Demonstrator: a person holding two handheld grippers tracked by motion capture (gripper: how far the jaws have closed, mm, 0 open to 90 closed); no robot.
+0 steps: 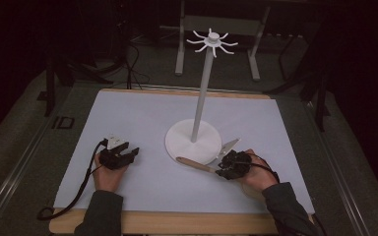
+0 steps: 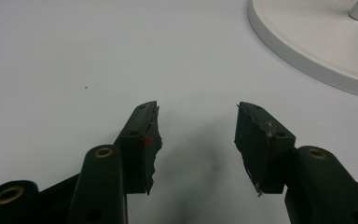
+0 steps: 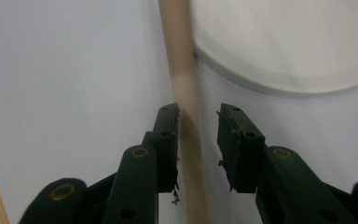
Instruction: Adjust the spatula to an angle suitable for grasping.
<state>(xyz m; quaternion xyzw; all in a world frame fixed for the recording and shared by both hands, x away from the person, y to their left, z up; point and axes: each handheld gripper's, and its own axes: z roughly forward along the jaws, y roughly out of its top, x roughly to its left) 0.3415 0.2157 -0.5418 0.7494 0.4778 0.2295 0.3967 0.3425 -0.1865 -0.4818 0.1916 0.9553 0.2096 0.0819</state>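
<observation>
Wooden-handled spatula [image 1: 204, 162] (metal blade at 1 o'clock) lies flat, handle overlapping the white hook stand's [image 1: 193, 141] round base.

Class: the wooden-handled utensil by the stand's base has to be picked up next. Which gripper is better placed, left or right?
Right. The right gripper already straddles the wooden handle, jaws open around it. The left gripper is open over bare table, away from the handle.
</observation>
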